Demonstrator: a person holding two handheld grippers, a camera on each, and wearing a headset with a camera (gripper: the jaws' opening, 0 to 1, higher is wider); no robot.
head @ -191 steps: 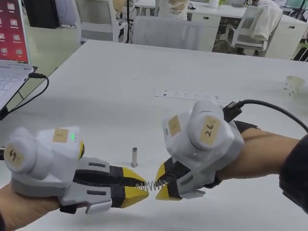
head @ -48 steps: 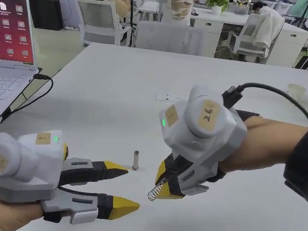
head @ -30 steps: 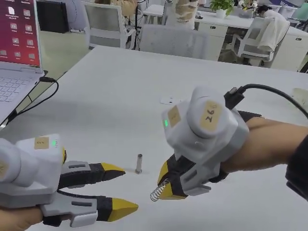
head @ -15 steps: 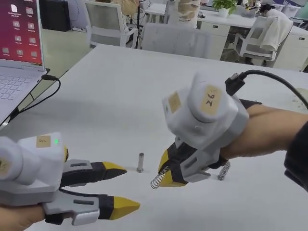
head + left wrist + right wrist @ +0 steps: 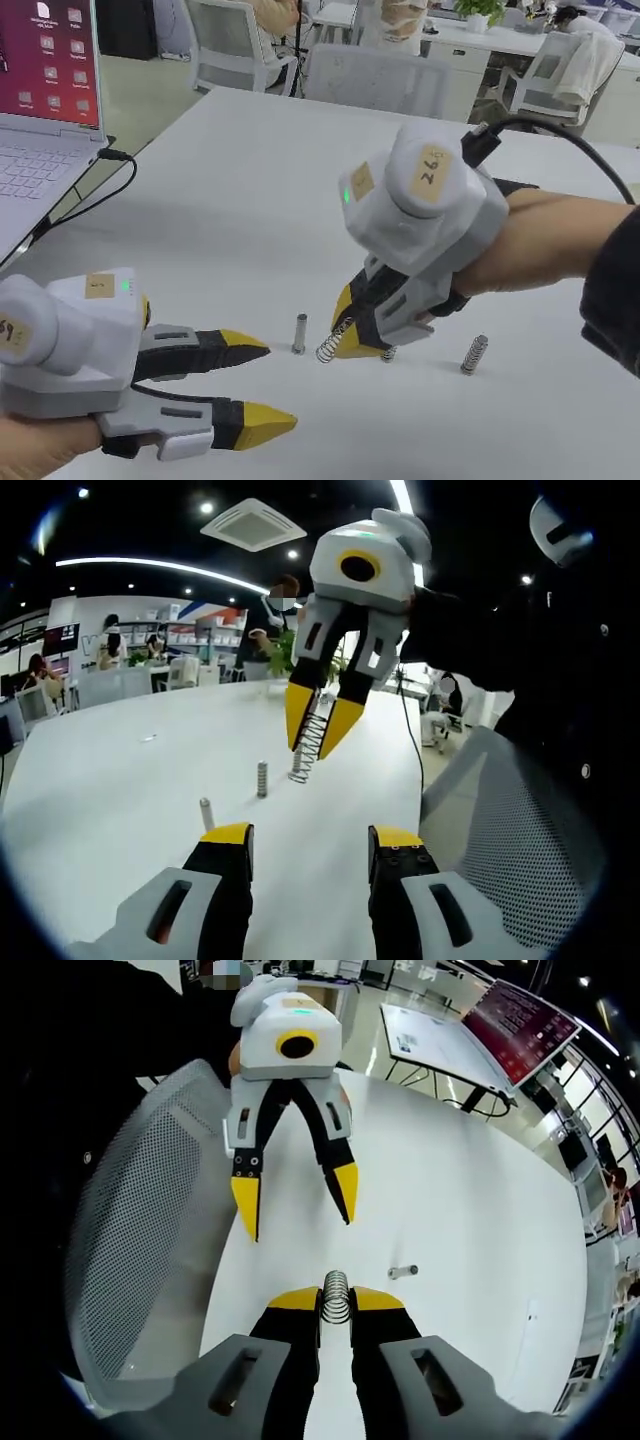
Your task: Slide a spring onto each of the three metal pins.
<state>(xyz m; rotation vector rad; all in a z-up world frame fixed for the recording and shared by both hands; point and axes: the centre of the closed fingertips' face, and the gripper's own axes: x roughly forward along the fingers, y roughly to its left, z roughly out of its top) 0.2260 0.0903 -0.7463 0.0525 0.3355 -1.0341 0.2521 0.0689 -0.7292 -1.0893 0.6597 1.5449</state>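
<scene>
Left claw (image 5: 277,386), at the near edge of the white worktop (image 5: 240,190): yellow-tipped jaws spread wide, nothing between them. Just past its tips, a short bare grey metal pin (image 5: 300,333) stands upright and free. Right claw (image 5: 347,338) hovers tilted just right of that pin, jaws clamped on a thin coiled steel spring (image 5: 329,345). The spring's free end hangs near the pin, not on it. Further right, second pin (image 5: 474,354) already sleeved in a spring. Open silver laptop (image 5: 40,110) at the left edge.
</scene>
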